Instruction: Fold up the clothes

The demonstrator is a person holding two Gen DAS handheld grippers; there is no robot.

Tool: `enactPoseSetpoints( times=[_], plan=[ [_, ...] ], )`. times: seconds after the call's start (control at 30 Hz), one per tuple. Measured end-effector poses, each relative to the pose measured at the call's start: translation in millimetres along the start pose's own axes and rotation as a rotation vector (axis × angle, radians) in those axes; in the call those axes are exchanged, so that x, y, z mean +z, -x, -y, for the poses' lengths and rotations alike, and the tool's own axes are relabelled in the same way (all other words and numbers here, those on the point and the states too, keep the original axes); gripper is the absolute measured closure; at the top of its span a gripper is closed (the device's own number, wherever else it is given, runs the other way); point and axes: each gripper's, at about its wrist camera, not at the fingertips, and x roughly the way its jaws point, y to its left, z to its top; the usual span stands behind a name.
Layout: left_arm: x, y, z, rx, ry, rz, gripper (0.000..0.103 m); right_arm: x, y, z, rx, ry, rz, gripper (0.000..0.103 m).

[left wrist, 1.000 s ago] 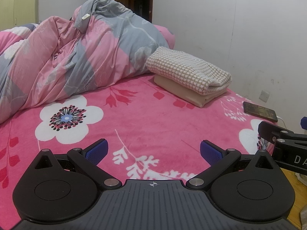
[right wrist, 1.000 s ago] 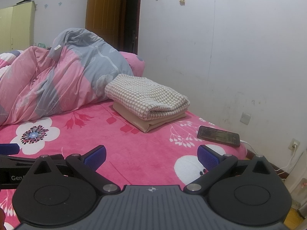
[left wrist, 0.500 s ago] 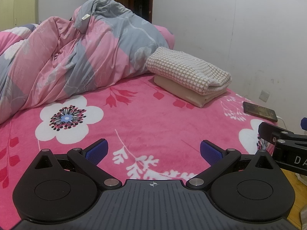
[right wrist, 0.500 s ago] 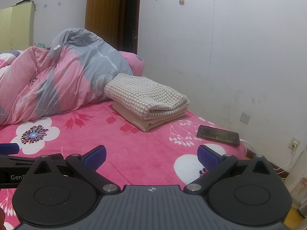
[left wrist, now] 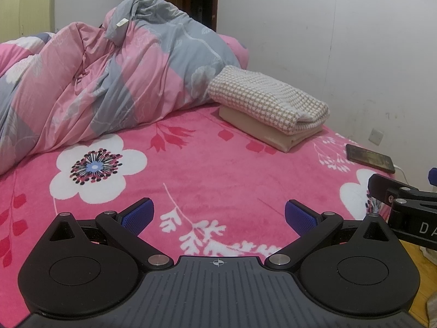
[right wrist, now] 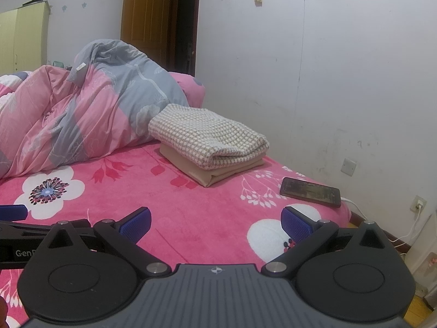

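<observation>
Two folded garments lie stacked on the far right of the pink floral bed (left wrist: pixel 207 180): a white-and-tan checked knit (left wrist: pixel 267 98) (right wrist: pixel 207 136) on top of a beige piece (left wrist: pixel 262 128) (right wrist: pixel 207 170). My left gripper (left wrist: pixel 218 214) hovers open over the near part of the bed, nothing between its blue pads. My right gripper (right wrist: pixel 215 220) is also open and empty, beside the left one. Both are well short of the stack. The right gripper's arm shows at the left view's right edge.
A crumpled pink-and-grey duvet (left wrist: pixel 103 82) (right wrist: pixel 82 114) fills the far left of the bed. A dark phone (left wrist: pixel 370 158) (right wrist: pixel 311 191) with a white cable lies near the bed's right edge, next to the wall (right wrist: pixel 327 82). A brown door (right wrist: pixel 147 22) stands behind.
</observation>
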Motion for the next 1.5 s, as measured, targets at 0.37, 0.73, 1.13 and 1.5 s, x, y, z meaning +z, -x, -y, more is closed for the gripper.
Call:
enactPoseSetpoints(
  times=[0.37, 0.73, 1.13, 1.5],
  plan=[
    [-1.2, -1.5, -0.9, -0.001, 0.003, -0.005, 0.0, -0.9, -0.2, -0.2, -0.002, 0.001, -0.004, 0.0],
    [-2.1, -1.8, -2.4, -0.005, 0.006, -0.008, 0.0, -0.6, -2.7, -2.5, -0.009, 0.002, -0.011, 0.0],
    [0.3, -0.5, -2.4, -0.003, 0.003, 0.002, 0.0, 1.9, -2.9, -2.2, -0.01, 0.003, -0.009, 0.0],
    [1.2, 0.4, -2.6, 0.0, 0.001, 0.004, 0.0, 3.2, -3.9, -2.7, -0.011, 0.0, -0.013, 0.0]
  ],
)
